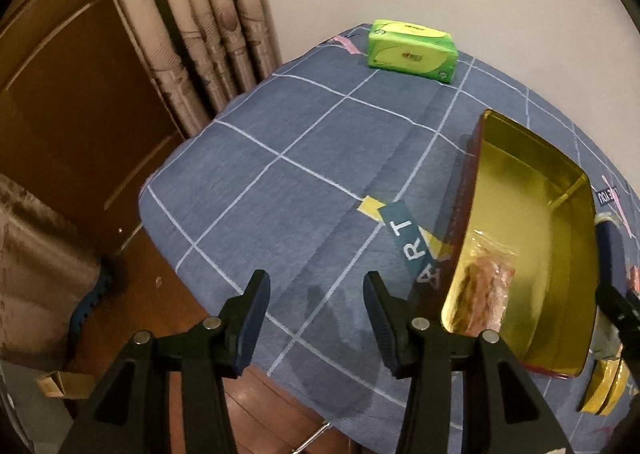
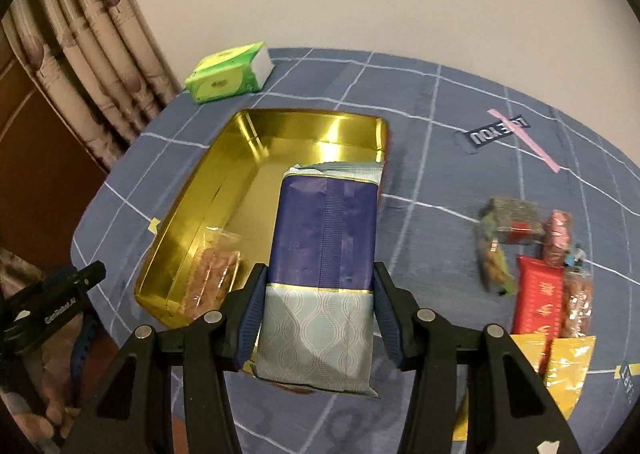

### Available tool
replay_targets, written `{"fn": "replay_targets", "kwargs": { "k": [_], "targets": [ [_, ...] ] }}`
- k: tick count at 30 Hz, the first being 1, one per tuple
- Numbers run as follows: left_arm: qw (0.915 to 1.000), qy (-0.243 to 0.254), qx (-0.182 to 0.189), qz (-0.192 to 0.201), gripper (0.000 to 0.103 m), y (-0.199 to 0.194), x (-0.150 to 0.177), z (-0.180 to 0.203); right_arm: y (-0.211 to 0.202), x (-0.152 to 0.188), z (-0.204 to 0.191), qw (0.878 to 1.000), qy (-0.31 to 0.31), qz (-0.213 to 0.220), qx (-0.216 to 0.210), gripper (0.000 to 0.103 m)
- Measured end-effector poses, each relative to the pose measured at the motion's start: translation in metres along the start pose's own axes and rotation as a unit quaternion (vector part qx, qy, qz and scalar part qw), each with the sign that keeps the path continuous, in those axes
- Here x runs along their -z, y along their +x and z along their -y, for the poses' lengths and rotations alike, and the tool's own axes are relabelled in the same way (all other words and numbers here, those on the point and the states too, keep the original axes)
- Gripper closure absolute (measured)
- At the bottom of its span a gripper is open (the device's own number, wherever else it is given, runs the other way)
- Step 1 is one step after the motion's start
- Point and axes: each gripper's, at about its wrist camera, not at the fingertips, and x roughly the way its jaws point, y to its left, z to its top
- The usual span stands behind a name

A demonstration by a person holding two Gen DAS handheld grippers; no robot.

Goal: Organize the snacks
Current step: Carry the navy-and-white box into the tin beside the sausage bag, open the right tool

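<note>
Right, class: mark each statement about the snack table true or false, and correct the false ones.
1. The right tool grips a blue and silver snack packet. True.
2. The left tool holds a red packet. False: it is open and holds nothing.
3. The gold rectangular metal tin already contains a clear-wrapped brown snack. True.
4. The green tissue pack lies inside the tin. False: it sits on the blue checked tablecloth, beyond the tin.

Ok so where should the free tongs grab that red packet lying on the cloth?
Grip the red packet across its narrow width, near the middle, coming straight down. It lies flat and long, with other snacks tight beside it, so expect a squeeze.
</note>
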Motion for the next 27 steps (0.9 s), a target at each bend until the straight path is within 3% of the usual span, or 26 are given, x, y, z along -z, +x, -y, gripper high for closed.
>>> {"fn": "replay_targets", "kwargs": {
  "k": [11, 27],
  "targets": [
    [0.9989, -0.046, 0.002, -0.011, 0.053, 0.006, -0.002, -0.014, 0.036, -0.001, -0.038, 0.999, -0.045, -0.016, 0.019, 0.056],
    [0.9986, -0.047, 0.011, -0.021, 0.053, 0.009, -0.002, -0.014, 0.064, 0.003, -0.05, 0.997, -0.063, -0.042, 0.02, 0.056]
  ]
}}
